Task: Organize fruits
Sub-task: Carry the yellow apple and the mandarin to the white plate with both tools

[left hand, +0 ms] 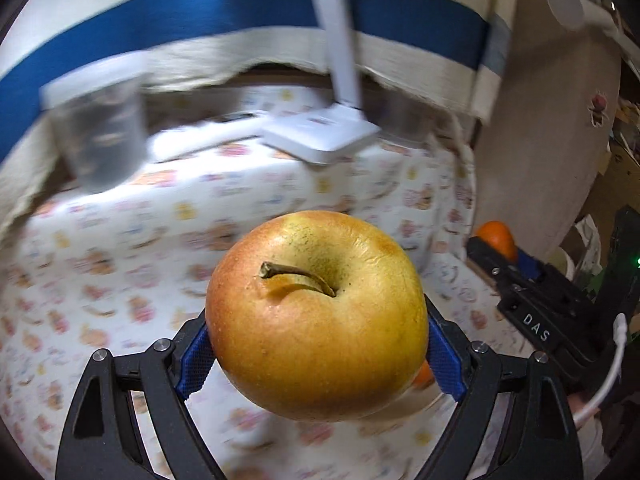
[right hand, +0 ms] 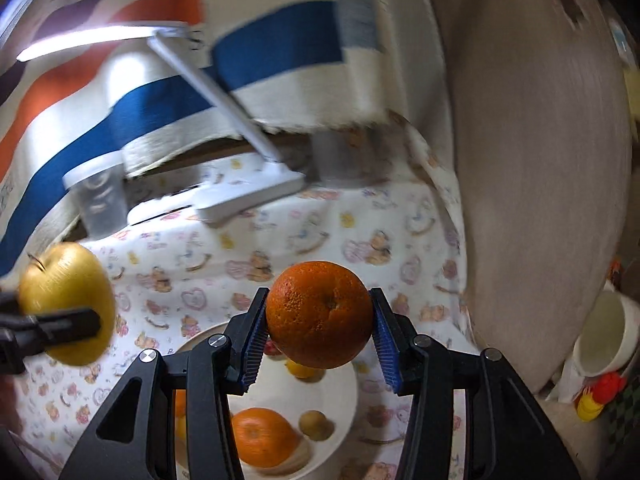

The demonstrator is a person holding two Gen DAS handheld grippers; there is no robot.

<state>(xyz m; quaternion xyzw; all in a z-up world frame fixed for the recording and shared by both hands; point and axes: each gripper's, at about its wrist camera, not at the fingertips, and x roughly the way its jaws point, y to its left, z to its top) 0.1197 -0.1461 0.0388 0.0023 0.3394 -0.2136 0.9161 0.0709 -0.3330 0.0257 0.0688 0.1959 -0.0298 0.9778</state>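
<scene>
My left gripper (left hand: 318,340) is shut on a large yellow-red apple (left hand: 316,316), stem up, held above the patterned tablecloth; the apple also shows at the left of the right wrist view (right hand: 66,300). My right gripper (right hand: 320,320) is shut on an orange (right hand: 320,312) and holds it above a white plate (right hand: 344,384). On the plate lie another orange (right hand: 260,436), a small brown-green fruit (right hand: 316,424) and a small yellow fruit (right hand: 300,368). In the left wrist view the right gripper (left hand: 532,292) and its orange (left hand: 496,238) are at the right.
A white desk lamp stands at the back with its base (left hand: 320,136) on the cloth. A clear lidded container (left hand: 100,128) stands at the back left. A striped towel (left hand: 224,12) hangs behind. A white pot (right hand: 608,332) and red-yellow toy (right hand: 600,396) sit at right.
</scene>
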